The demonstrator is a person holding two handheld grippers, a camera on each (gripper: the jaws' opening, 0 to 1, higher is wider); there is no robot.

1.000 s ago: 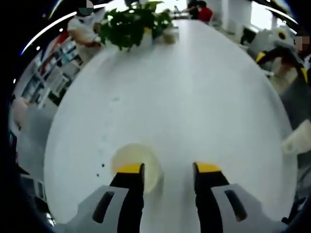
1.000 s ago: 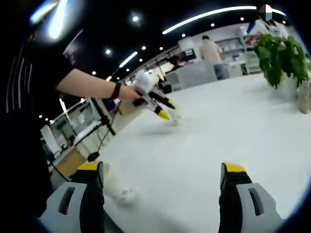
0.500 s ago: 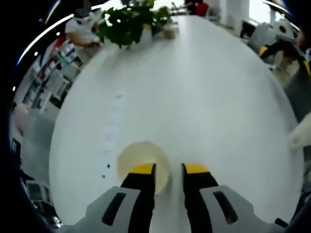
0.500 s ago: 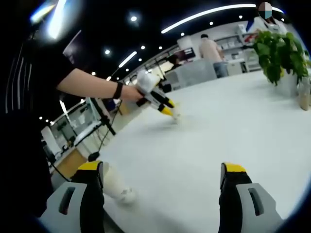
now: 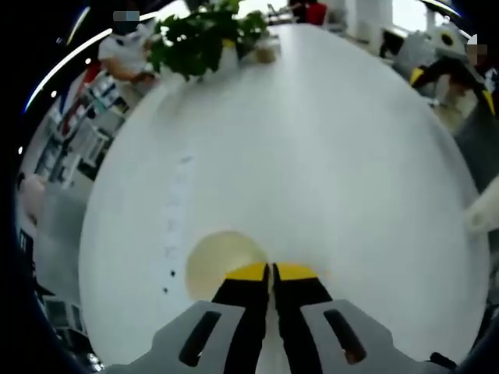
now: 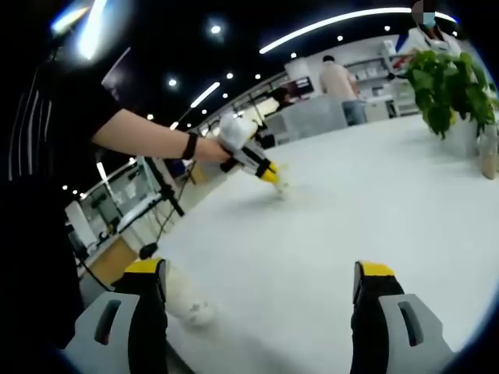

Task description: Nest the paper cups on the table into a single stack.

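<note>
Up close, left gripper (image 5: 270, 271) fingers pinching paper cup (image 5: 221, 262) rim, right gripper (image 6: 261, 271) spread, potted plant (image 5: 204, 37) far off.

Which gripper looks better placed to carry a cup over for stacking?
Left, probably. The left gripper has its jaws pinched on the rim of the pale paper cup. The right gripper is wide open, beside a second white cup.

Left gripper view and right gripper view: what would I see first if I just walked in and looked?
First, the left gripper, its yellow-tipped jaws pinched on the rim of a pale paper cup standing on the big white table. In the right gripper view, the right gripper hangs open over the table, with another cup lying on its side by its left jaw. At the table's far end stands a leafy green plant.
</note>
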